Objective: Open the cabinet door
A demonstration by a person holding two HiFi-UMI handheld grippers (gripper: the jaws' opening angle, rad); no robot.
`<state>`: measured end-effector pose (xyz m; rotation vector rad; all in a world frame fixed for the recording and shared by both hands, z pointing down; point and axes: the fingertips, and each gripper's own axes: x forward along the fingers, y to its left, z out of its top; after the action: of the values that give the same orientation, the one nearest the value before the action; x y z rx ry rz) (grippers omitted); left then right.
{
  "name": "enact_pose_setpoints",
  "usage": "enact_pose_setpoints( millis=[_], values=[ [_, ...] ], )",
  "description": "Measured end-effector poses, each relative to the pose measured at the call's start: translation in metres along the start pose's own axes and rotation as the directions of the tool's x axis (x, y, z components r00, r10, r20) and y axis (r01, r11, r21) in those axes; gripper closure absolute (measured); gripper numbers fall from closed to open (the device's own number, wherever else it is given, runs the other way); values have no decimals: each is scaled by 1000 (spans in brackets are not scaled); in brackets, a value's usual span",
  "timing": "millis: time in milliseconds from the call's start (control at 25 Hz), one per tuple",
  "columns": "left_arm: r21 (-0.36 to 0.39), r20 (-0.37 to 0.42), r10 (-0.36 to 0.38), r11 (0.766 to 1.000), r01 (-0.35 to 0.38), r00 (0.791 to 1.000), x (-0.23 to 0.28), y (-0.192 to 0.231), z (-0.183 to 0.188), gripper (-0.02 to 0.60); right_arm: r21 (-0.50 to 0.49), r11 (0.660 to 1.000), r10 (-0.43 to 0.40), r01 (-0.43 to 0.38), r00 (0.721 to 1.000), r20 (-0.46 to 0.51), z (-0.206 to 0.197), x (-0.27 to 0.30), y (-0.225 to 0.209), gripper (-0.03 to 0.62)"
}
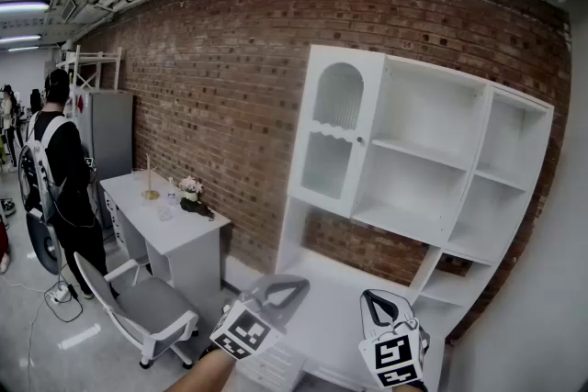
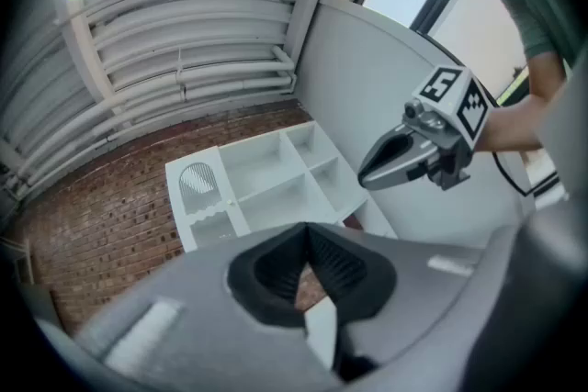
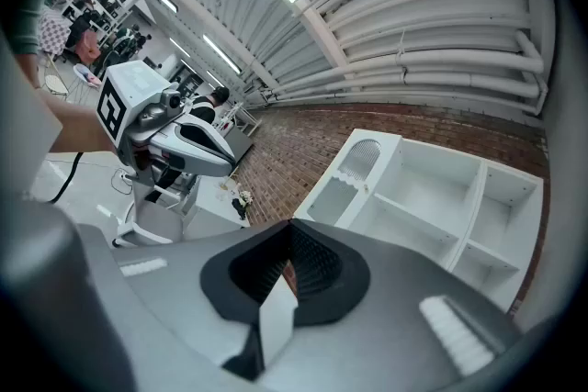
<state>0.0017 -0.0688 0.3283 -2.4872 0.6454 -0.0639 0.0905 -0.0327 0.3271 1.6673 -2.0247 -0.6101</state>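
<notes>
A white cabinet (image 1: 432,170) stands against a brick wall. Its one door (image 1: 338,128), at the upper left, has an arched pane and a small knob (image 1: 360,140), and looks closed. The other compartments are open shelves. My left gripper (image 1: 292,284) and right gripper (image 1: 374,298) are low in the head view, well short of the cabinet and side by side. Both hold nothing. The left gripper (image 2: 310,287) has its pads together at the tips, with the door (image 2: 197,197) far ahead. The right gripper (image 3: 287,278) is shut too, and the door (image 3: 354,168) lies ahead of it.
A white desk (image 1: 175,239) with small items and flowers stands left of the cabinet, with a grey chair (image 1: 147,303) in front. A person (image 1: 64,170) with a backpack stands at the far left by a grey locker (image 1: 108,133). The cabinet's lower counter (image 1: 322,312) lies just beyond the grippers.
</notes>
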Motion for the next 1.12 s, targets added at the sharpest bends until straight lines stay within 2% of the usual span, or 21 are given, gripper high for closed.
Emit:
enact_pose_setpoints(
  millis=[360,640,1120],
  values=[
    [-7,-3,-5,1000,5,1000,0,2,-6,580,6,1000,0,0,1000,1,2,4,2,591],
    [-7,-2,-12,1000,11,1000,-2,2,-10,580,52,999,10,-12,1000,29,4,4,8,591],
    [-30,0,-38,999,38,999,-19,9,-20,580,79,997,-18,15,999,44,15,12,18,586]
  ],
)
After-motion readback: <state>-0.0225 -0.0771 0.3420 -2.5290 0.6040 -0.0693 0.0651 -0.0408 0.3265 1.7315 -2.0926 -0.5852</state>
